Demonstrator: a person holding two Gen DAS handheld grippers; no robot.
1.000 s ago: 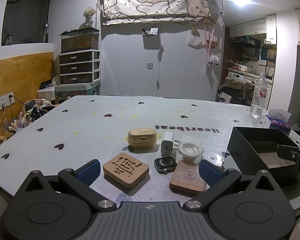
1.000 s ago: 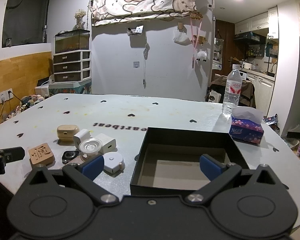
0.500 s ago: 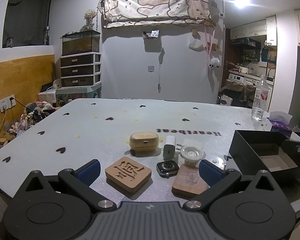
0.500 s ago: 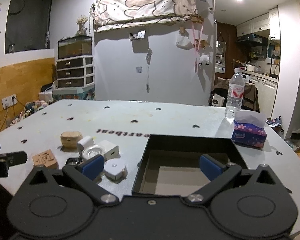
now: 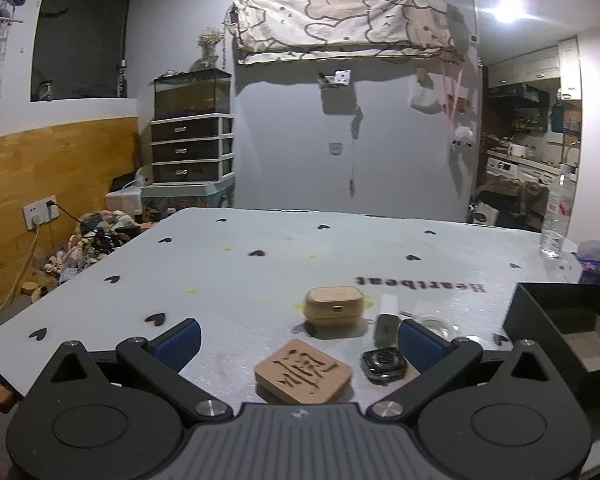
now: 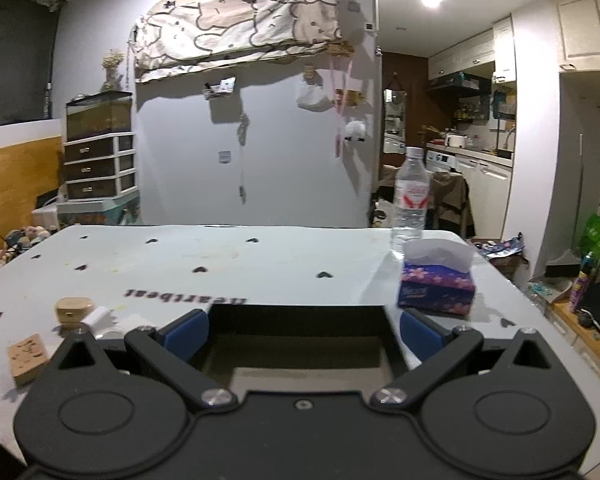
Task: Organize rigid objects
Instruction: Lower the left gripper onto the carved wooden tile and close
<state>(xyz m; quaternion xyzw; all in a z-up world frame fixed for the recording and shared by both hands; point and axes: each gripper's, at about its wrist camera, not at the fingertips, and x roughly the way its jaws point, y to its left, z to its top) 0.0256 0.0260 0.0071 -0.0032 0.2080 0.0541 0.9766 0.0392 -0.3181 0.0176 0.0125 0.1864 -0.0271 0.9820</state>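
Fingers of the left gripper (image 5: 298, 338) stand apart around a square carved wooden block (image 5: 303, 372) at six o'clock. The right gripper (image 6: 303, 330) gapes, holding nothing, over an open black cardboard box (image 6: 298, 316).

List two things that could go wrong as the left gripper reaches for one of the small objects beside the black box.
1. The carved wooden block, smartwatch and white charger lie close together, so the open left gripper closing on one could knock a neighbour.
2. The right gripper hangs open at the black box; it may block or bump anything carried there.
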